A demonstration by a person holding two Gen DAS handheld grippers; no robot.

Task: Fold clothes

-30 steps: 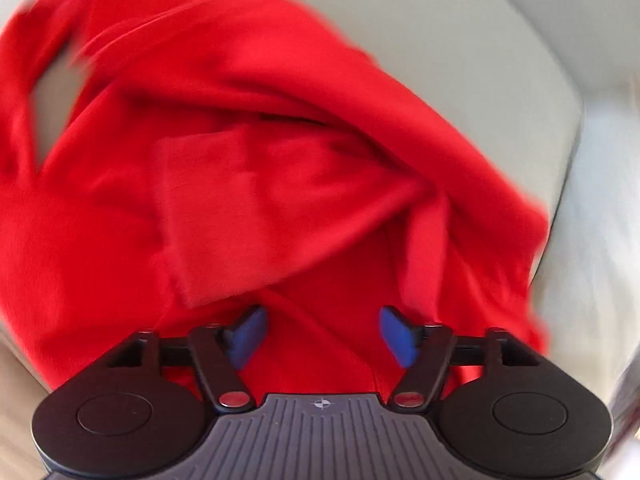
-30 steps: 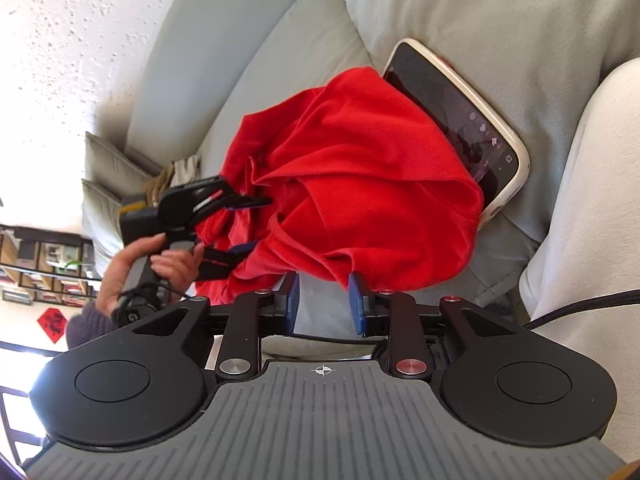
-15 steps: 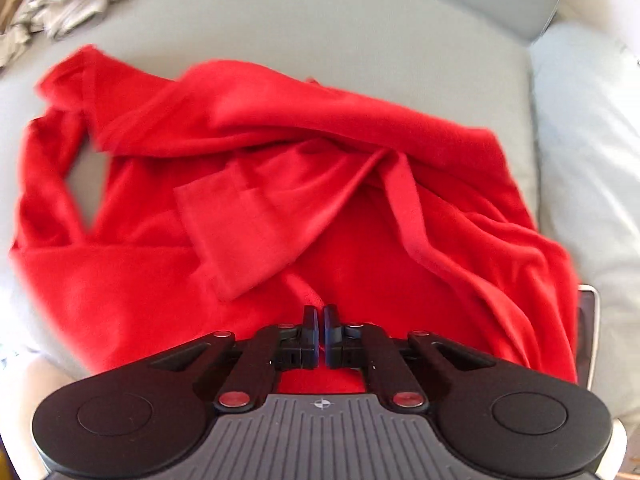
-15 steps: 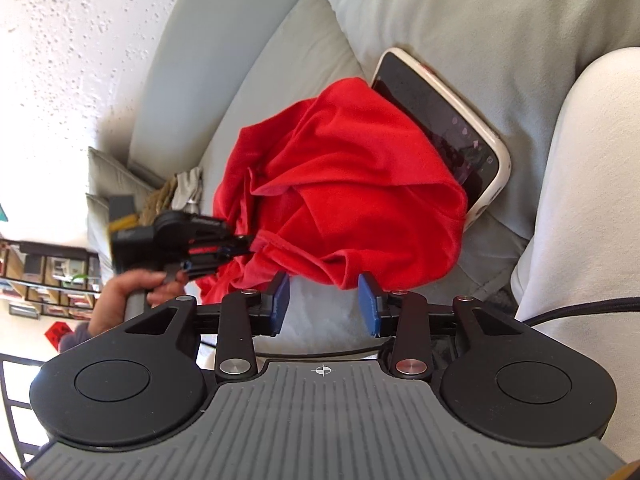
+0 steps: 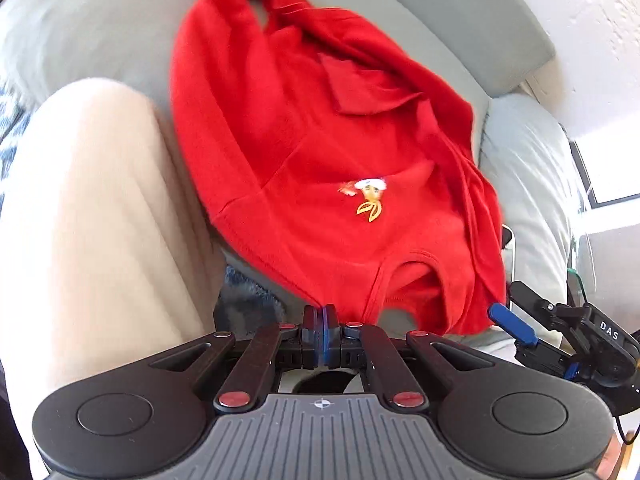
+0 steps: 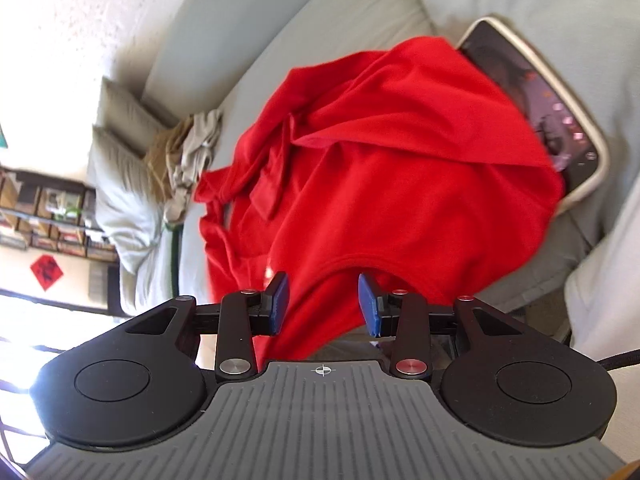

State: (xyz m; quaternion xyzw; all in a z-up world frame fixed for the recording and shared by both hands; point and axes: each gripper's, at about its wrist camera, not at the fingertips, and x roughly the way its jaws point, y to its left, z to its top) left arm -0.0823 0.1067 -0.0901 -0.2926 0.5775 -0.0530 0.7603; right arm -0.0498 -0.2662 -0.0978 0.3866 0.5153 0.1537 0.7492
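1. A pale grey-green sofa (image 6: pixel 304 40) fills most of both views; its seat carries everything, with a white textured wall (image 6: pixel 80 20) at the upper left of the right wrist view and shelves (image 6: pixel 44 216) at the left edge.
2. A person's leg in cream trousers (image 5: pixel 92 220) takes the left half of the left wrist view, cut off by the frame edge.
3. The red shirt (image 5: pixel 320 152) lies crumpled on the seat, centre of both views. In the left wrist view its long axis runs from the top centre down to the lower centre, neckline (image 5: pixel 404 268) at the low end, a small embroidered motif (image 5: pixel 368 196) facing up. Its edges are blurred.
4. A tablet (image 6: pixel 552 116), upper right of the right wrist view, is partly hidden under the shirt.
5. A heap of beige and grey clothes (image 6: pixel 188 152) sits beyond the shirt, too small to tell apart.
6. The left gripper (image 5: pixel 320 328) is pressed together on the shirt's near edge.
7. The right gripper (image 6: pixel 323 304) is spread, jaws apart and widening, shirt cloth between them; the pads do not press it.
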